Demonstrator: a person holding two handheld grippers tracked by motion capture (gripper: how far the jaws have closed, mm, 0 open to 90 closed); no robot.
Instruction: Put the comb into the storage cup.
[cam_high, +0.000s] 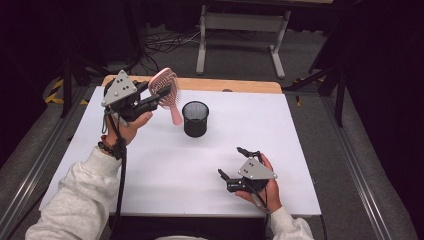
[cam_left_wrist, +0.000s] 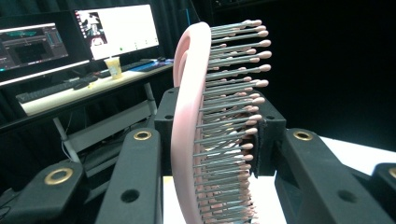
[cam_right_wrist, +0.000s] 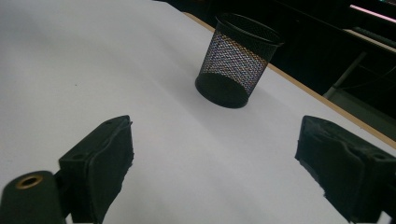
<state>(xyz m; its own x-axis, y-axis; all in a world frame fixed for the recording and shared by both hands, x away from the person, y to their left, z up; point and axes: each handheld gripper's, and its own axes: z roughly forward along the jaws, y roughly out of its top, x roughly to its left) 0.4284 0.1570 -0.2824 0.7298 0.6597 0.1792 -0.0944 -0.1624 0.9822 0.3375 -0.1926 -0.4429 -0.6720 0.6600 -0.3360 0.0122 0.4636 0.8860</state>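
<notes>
We are gripping pink hairbrush (cam_high: 166, 90) by head in left gripper (cam_high: 159, 95), jaws clamping it, brush raised above table (cam_high: 150, 165), handle hanging just left of black mesh cup (cam_high: 195, 118). We are resting right gripper (cam_high: 232, 162) low at near edge, jaws gaping, nothing between.

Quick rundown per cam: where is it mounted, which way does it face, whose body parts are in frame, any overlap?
High view: above the person's side, looking forward and down at the white table; both sleeved forearms, left gripper, right gripper.
Left gripper view: on the left gripper, facing monitors; jaws clamp pink hairbrush.
Right gripper view: low over the table, jaws apart, facing mesh cup.
Shared: cup, high and right gripper views.
</notes>
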